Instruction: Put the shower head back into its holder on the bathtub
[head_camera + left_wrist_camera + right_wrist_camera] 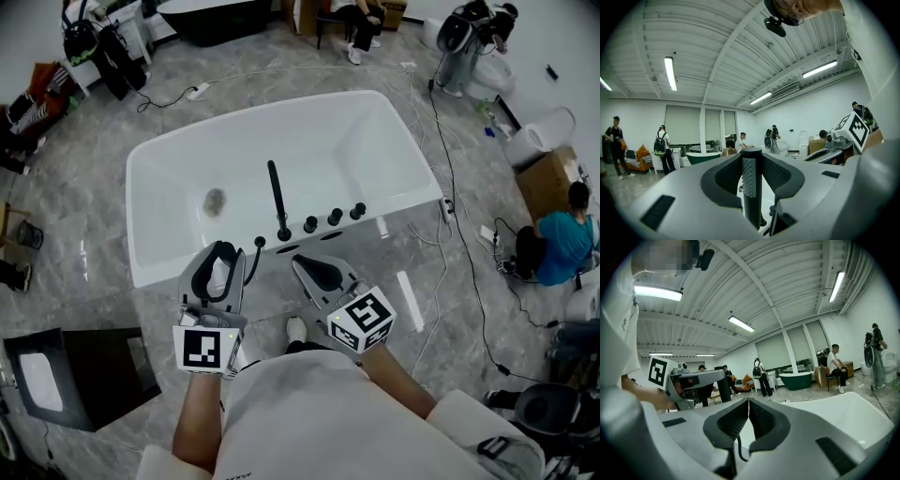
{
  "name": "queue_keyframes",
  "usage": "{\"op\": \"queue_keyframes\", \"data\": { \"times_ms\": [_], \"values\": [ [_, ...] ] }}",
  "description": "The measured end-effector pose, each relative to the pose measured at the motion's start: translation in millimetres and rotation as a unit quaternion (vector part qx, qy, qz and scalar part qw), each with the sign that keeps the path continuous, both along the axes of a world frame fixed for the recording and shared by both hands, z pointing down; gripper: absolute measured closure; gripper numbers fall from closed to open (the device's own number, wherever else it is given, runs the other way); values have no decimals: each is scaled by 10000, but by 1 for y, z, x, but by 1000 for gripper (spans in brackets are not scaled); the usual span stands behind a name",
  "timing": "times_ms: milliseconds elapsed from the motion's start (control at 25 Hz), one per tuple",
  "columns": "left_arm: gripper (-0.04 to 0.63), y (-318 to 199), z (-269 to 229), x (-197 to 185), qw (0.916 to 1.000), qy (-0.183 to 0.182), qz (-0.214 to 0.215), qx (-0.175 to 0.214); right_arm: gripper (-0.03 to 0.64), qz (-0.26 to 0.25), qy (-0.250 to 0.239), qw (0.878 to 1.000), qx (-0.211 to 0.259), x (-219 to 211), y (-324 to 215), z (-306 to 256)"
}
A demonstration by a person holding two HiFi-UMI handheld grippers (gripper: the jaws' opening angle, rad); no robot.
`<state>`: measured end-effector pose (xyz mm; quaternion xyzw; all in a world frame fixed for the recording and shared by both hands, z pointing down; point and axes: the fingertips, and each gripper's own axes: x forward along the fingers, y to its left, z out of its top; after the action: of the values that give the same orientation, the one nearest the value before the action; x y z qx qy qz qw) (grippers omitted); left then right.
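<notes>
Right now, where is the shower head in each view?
Left gripper view: shower head upright at bottom centre, clamped in the jaws.
Head view: left of centre, at the left gripper tips.
Right gripper view: centre left, a black upright.
Shared landmark: white bathtub.

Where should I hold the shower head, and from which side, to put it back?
Mid-handle, pads on its two plain sides, coming in level, as the left gripper does now. The shower head is a slim straight stick standing upright with its dotted spray face toward the gripper's camera, so this grip probably leaves its lower end free to slot in.
</notes>
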<state>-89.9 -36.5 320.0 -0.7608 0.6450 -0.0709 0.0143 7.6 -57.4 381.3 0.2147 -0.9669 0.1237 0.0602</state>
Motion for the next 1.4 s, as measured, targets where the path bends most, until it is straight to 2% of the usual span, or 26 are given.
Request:
{"op": "queue_keyframes", "data": {
  "times_ms": [320, 920, 1400],
  "values": [
    [456, -33, 5, 2, 9999, 37, -76, -57, 598, -184, 44, 9997, -142, -3, -30, 14],
    [457, -57, 23, -9, 9993, 24, -200, -311, 598, -284, 135, 9990, -309, -8, -53, 29],
    [457, -77, 86, -31, 9947, 365, 65, -955, 598, -8, 468, 9974, -547, -29, -76, 55]
  ]
}}
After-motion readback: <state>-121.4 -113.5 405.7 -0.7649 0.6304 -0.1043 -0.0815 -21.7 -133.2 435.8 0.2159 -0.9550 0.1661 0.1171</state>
